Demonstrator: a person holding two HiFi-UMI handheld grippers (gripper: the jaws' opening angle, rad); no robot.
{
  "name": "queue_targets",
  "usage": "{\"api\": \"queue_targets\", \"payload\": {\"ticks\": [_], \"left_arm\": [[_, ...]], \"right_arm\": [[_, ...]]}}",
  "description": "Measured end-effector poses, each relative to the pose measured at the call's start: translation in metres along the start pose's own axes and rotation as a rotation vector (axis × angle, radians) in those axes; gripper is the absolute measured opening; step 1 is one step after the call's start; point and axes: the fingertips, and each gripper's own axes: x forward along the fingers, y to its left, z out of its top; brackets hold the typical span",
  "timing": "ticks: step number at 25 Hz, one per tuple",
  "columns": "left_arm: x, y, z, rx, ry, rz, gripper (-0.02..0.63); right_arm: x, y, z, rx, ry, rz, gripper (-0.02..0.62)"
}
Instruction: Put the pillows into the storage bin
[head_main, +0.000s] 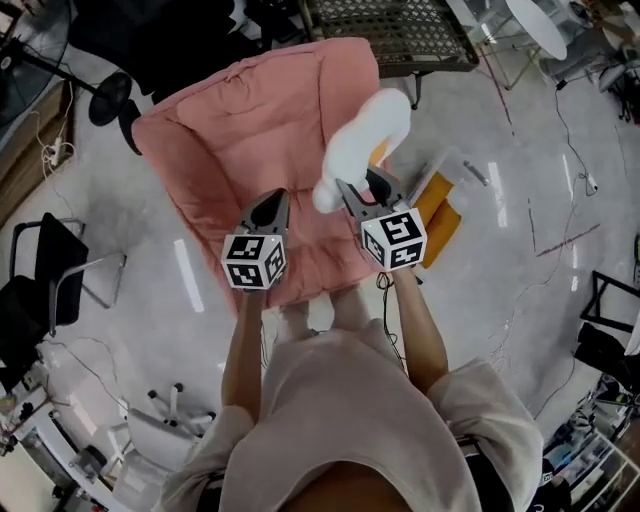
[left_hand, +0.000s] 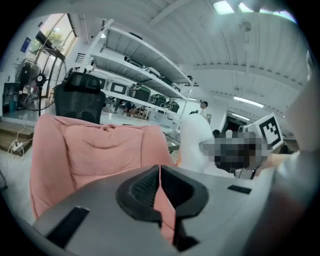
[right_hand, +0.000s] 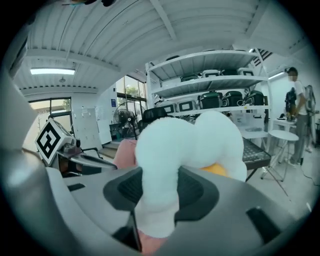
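Right claw (right_hand: 157, 192) clamps one end of the white pillow (head_main: 365, 135), which rises toward 12 o'clock from the jaws. Left claw (left_hand: 160, 192) is closed on a thin fold of the pink cushion (head_main: 240, 130), at the cushion's 6 o'clock edge.

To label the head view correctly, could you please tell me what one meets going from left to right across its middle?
In order: black chair → left gripper → right gripper → orange-yellow item → black metal frame. The white pillow overlaps the right gripper, so it is left out.
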Motion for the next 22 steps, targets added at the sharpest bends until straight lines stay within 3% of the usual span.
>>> {"api": "queue_targets", "payload": {"ticks": [10,16,22], "left_arm": [[0.109,-0.155,0.001,0.155,0.106,-0.279,0.018],[0.182,-0.255,-0.028,0.219,0.184,-0.409,0.018],[0.226,-0.336,-0.057,0.293,0.249,-0.517,0.018]], "right_arm": [[-0.132,-0.160,-0.046,0.119,-0.004,-0.332,0.167],[-0.216,-0.263,-0.119,0.209,0.046,-0.492,0.167],[-0.288,-0.333,-0.203,0.284,0.140,-0.610,0.169]]}}
